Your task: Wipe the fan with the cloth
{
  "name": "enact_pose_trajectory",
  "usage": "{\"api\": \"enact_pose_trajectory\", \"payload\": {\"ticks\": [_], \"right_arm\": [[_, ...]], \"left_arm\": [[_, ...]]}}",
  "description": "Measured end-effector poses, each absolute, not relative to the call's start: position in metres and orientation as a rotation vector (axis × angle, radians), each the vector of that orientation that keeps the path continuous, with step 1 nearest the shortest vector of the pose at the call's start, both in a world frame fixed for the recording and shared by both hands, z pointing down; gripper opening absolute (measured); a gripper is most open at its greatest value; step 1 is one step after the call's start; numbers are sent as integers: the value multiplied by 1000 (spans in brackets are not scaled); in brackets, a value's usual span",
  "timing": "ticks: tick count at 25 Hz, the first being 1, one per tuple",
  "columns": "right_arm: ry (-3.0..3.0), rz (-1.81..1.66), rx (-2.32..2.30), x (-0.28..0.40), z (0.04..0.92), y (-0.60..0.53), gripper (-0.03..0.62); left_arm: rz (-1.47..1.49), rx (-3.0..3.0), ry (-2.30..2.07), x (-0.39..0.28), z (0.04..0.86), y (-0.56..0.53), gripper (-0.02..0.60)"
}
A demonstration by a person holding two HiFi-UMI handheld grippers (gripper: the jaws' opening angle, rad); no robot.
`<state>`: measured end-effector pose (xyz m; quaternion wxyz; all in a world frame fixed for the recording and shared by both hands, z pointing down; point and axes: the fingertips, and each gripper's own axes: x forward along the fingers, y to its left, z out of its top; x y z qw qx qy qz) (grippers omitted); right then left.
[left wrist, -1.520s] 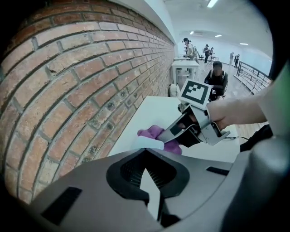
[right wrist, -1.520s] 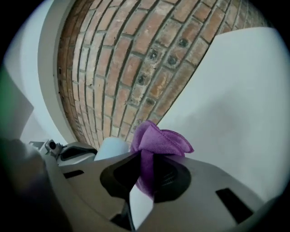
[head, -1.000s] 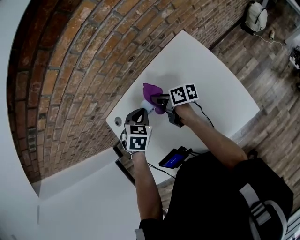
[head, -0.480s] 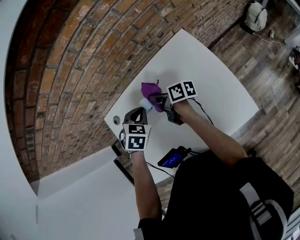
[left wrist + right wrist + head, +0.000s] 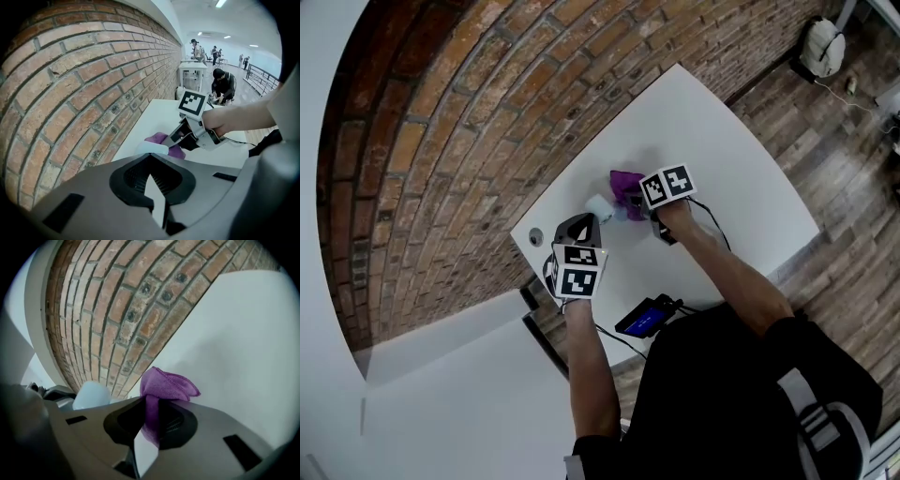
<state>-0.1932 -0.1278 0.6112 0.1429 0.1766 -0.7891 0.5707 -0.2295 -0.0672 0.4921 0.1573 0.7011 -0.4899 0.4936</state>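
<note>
The small white fan (image 5: 600,206) stands on the white table (image 5: 722,150) close to the brick wall. My left gripper (image 5: 584,223) is shut, with its tips right against the fan (image 5: 152,148); no grip on it shows. My right gripper (image 5: 636,200) is shut on the purple cloth (image 5: 625,182), which bunches past its tips (image 5: 166,385) low over the table, just right of the fan (image 5: 91,394). In the left gripper view the right gripper (image 5: 177,137) and cloth (image 5: 160,138) sit just behind the fan.
The brick wall (image 5: 487,112) runs along the table's far edge. A dark device with a lit blue screen (image 5: 649,315) and a cable lie near the table's front edge. A round hole (image 5: 535,238) is in the table's left corner. A backpack (image 5: 817,45) lies on the wooden floor.
My right gripper has dropped toward the table with the cloth, which was over the fan and now lies to its right. The left gripper has kept still.
</note>
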Motion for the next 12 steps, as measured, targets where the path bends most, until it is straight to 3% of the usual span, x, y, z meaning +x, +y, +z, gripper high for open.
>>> {"api": "enact_pose_trajectory", "payload": {"ticks": [6,12], "right_arm": [[-2410,1842,370,-212,547,-138,61],[-2250,1881,479,-220,605,-126,61]], "left_arm": [[1403,1996,-1413,-232,492,-68,-3],[1392,2038,-1417,-226,489,-74,-6]]}}
